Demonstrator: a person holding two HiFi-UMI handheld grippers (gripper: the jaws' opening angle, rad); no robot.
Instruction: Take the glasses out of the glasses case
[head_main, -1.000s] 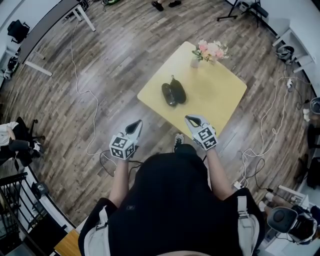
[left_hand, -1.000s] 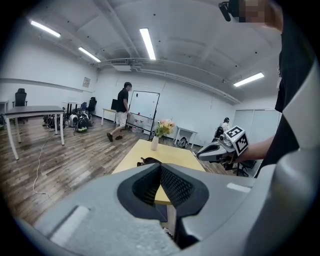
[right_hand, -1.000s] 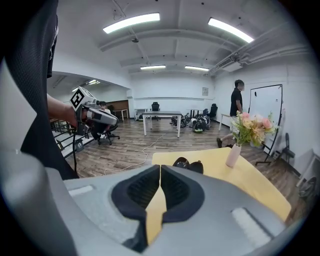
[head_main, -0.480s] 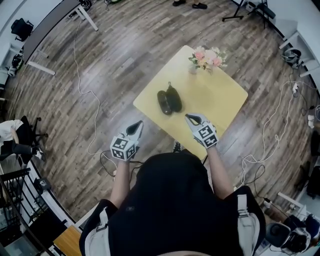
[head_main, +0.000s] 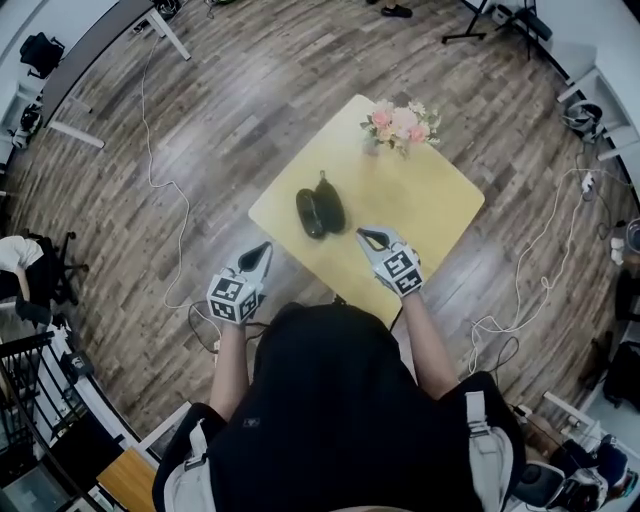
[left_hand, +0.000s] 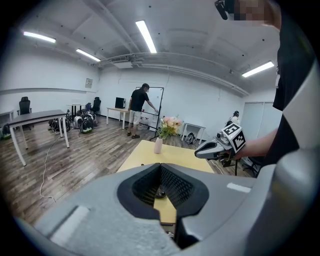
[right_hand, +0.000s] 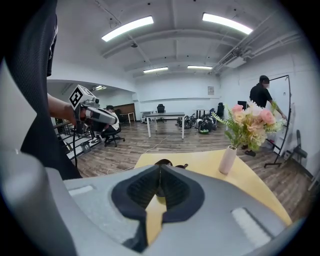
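Observation:
A dark glasses case (head_main: 320, 211) lies on the yellow table (head_main: 420, 205), its two halves side by side; I cannot make out glasses in it. My left gripper (head_main: 262, 246) is off the table's near left edge, its jaws together and holding nothing. Just inside the near edge, my right gripper (head_main: 366, 235) is shut and empty too, a short way right of the case. The right gripper view shows the case (right_hand: 163, 162) peeking over the shut jaws (right_hand: 160, 166). In the left gripper view the shut jaws (left_hand: 160, 165) point at the table (left_hand: 150, 155), with the right gripper (left_hand: 207, 148) beyond.
A white vase of pink flowers (head_main: 397, 124) stands at the table's far corner. Cables (head_main: 165, 185) trail over the wooden floor on both sides. Desks (head_main: 110, 45) line the far left. A person (left_hand: 138, 107) stands at a whiteboard in the background.
The table and case have come closer and slid left in the head view. Both grippers have advanced toward the table, the right one reaching over its near edge. Jaws unchanged.

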